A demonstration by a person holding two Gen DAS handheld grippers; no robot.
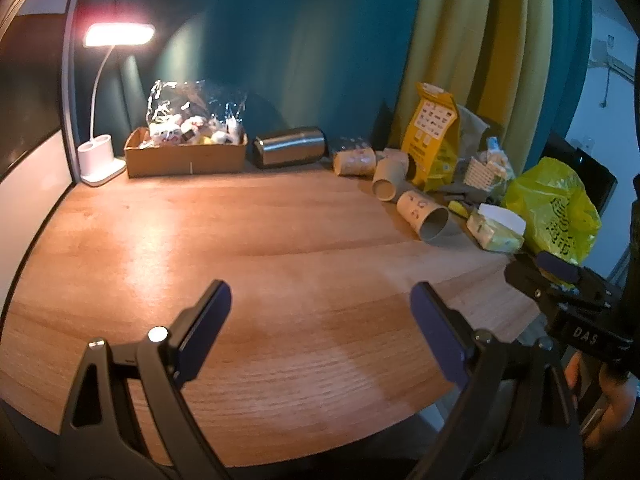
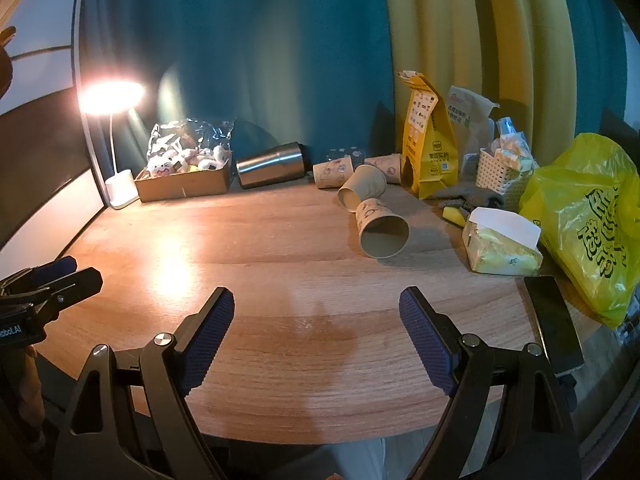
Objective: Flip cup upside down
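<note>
Paper cup [image 2: 382, 228], beige with small printed drawings, lies on its side at the far right of the wooden table [image 2: 256, 248], open mouth facing near, touching other tipped cups [image 2: 362, 188] behind it. Left gripper [image 1: 320, 312] and right gripper [image 2: 316, 316] both hover near, jaws spread wide, holding nothing.

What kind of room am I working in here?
Probably a home desk or study corner: a lit desk lamp, drawn curtains behind the wooden table, and shopping clutter such as a yellow plastic bag.
</note>
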